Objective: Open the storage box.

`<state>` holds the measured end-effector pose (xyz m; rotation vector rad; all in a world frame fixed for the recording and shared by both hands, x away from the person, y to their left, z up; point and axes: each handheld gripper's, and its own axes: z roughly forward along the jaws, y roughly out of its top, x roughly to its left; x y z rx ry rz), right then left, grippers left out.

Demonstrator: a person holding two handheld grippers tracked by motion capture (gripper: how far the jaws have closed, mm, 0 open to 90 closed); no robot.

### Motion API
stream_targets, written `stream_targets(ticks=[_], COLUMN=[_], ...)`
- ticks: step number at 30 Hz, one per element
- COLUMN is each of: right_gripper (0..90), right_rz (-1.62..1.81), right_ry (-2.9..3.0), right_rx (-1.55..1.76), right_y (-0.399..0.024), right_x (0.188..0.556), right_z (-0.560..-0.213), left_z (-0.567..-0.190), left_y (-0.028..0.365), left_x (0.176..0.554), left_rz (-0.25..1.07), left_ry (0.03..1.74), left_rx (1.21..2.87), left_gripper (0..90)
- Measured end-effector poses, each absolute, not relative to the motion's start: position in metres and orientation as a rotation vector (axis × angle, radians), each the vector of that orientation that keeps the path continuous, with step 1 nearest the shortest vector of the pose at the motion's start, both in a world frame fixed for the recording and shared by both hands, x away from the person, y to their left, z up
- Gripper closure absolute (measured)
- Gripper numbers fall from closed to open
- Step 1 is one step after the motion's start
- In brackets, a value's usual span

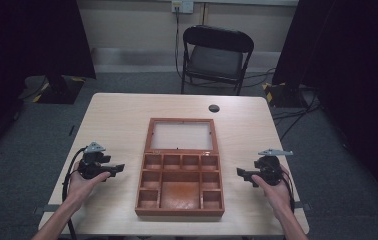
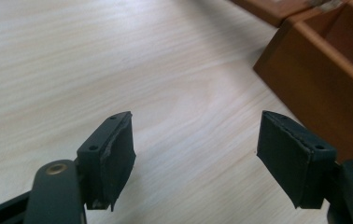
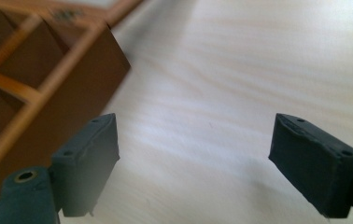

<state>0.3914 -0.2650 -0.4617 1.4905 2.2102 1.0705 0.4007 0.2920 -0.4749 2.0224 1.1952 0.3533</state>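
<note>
Flanking the wooden box (image 1: 180, 205), left tool (image 1: 121, 168) and right tool (image 1: 240, 172) gape wide, empty

Bare table (image 2: 118, 70) lies between and ahead of both jaw pairs; the open wooden box (image 1: 180, 170) walls each inner side.

High overview; two close box-side (image 1: 179, 212) views

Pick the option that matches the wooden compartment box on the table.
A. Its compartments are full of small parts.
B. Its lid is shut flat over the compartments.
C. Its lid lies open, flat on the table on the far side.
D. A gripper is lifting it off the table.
C: the lid lies opened behind the wooden box, whose compartments look empty, with both grippers off to its sides.
</note>
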Motion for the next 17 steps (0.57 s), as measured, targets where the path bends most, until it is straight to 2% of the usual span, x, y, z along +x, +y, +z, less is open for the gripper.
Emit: stream_targets(ticks=[4, 7, 10, 13, 17], right_gripper=[15.0, 13.9, 13.4, 6.0, 4.8], right_rz=[0.974, 0.903, 0.84, 0.879, 0.896], right_ry=[2.22, 2.219, 2.194, 2.137, 2.116], right_rx=[1.504, 1.495, 1.437, 1.421, 1.411], right_y=[-0.27, -0.271, -0.272, -0.273, -0.273], right_x=[0.388, 0.387, 0.387, 0.386, 0.385], right_z=[-0.477, -0.488, -0.491, -0.498, -0.501], left_z=[-0.486, -0.491, -0.499, -0.502, -0.502], left_y=[0.291, 0.294, 0.292, 0.292, 0.291], left_x=[0.399, 0.401, 0.399, 0.4, 0.4], left_rz=[0.417, 0.396, 0.521, 0.526, 0.524], left_ry=[1.232, 1.246, 1.202, 1.199, 1.201], left_rx=[2.1, 2.065, 2.072, 2.043, 2.038], left_gripper=[26.2, 23.5, 21.5, 14.9, 14.6])
